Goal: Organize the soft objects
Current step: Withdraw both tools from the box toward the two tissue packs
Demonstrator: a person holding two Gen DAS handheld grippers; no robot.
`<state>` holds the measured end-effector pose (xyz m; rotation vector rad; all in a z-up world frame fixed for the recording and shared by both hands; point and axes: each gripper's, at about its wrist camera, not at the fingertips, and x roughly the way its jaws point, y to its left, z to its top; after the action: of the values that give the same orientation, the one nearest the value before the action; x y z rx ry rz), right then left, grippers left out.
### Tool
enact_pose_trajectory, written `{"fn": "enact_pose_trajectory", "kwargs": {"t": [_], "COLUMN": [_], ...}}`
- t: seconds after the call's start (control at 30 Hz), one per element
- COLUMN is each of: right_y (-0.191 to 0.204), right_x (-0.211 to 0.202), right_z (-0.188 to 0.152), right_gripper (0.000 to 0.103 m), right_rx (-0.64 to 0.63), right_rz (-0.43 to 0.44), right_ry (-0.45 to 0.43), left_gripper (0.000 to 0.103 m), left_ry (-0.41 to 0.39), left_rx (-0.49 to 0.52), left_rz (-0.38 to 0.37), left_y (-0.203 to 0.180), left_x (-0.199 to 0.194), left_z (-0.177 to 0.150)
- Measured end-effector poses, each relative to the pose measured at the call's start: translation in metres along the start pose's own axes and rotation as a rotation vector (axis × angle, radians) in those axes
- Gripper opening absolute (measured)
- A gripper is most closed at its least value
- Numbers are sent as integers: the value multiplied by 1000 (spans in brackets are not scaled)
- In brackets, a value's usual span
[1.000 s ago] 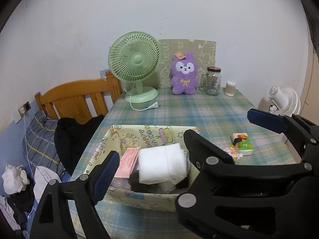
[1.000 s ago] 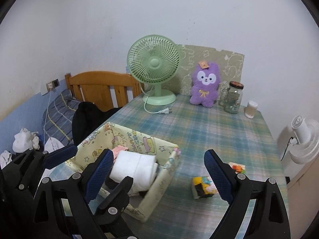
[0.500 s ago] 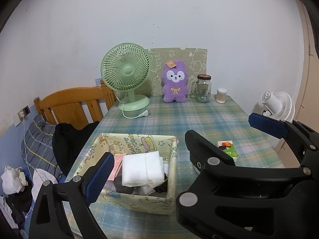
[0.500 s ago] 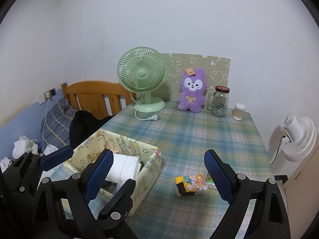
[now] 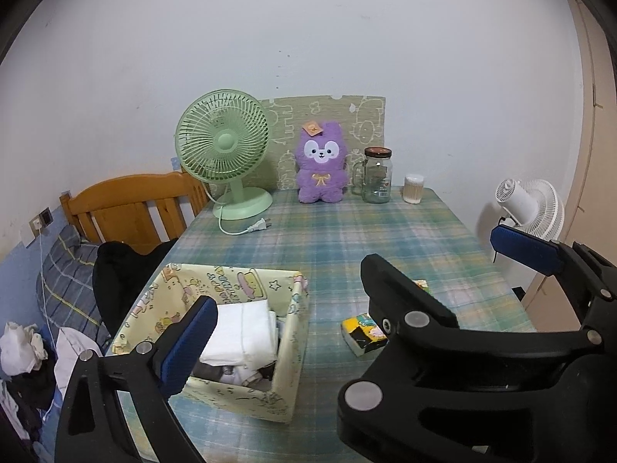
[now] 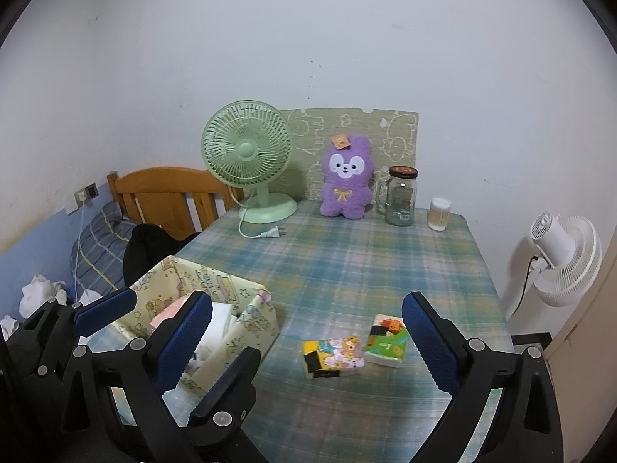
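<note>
A yellow cartoon-print fabric box sits at the table's near left, holding a folded white cloth and other soft items. Two small tissue packs lie on the plaid tablecloth to its right: a yellow-and-pink one and a green one. A purple plush toy sits at the back. My left gripper is open and empty above the box. My right gripper is open and empty, back from the packs.
A green desk fan with a loose plug, a glass jar and a cotton-swab tub stand at the table's back. A wooden headboard and dark clothing lie left; a white fan stands right.
Both grippers have pulled back and risen from the box, so more of the table shows. Both stay open and empty. The objects have not moved.
</note>
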<state>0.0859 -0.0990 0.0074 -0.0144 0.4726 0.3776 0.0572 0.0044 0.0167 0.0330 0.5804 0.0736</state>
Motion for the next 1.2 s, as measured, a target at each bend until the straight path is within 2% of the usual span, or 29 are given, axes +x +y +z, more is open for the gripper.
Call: {"fn": "enact_pose_trajectory", "kwargs": {"t": [0.33,0.53,0.8,1.0,1.2], "right_y": [-26,-40,-57,-68,-82], "right_x": [8,20,44,63,78], "right_z": [-7,-16,-33,-41,-49], "right_gripper": [103,103,103,103,103], "right_rx": [11,15,45,51,73], "right_rz": [-32,-36,-18,-64,-72], "right_ry": [9,30,70,110,142], "left_gripper": [100,100,100,100,100], "left_ry": [18,9,44,92,124], "left_rx": [14,-21,-10,-8,-6], "left_rz": [-18,-18,-37,-54,-59], "left_y": [-24,-34,-48,-55,-62], "left_x": [16,28,52,77,93], "left_z": [-1,-8,-17,-24,-28]}}
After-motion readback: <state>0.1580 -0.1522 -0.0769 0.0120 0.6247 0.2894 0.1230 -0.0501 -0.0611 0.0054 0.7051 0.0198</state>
